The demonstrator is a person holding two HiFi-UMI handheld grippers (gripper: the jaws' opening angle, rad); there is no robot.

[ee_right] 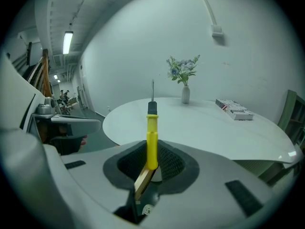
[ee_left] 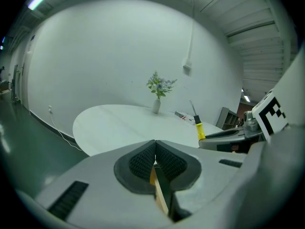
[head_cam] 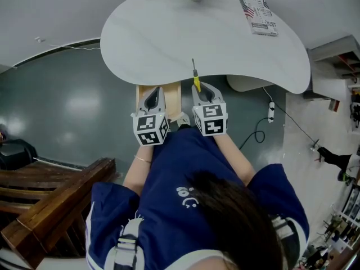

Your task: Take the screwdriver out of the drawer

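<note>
Both tongs hang at the desk's (head_cam: 169, 32) near edge over the drawer (head_cam: 173, 97). The right tongs (ee_right: 151, 165) grip the screwdriver's (ee_right: 151, 140) yellow handle, and the left tongs (ee_left: 155, 151) are closed.

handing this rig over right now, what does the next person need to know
Left gripper: jaws shut with nothing between them, over the open drawer.
Right gripper: shut on the yellow handle of the screwdriver, shaft pointing toward the white table.
Done: screwdriver is up out of the drawer.
Left: probably set it on the table; the drawer is not yet closed.
</note>
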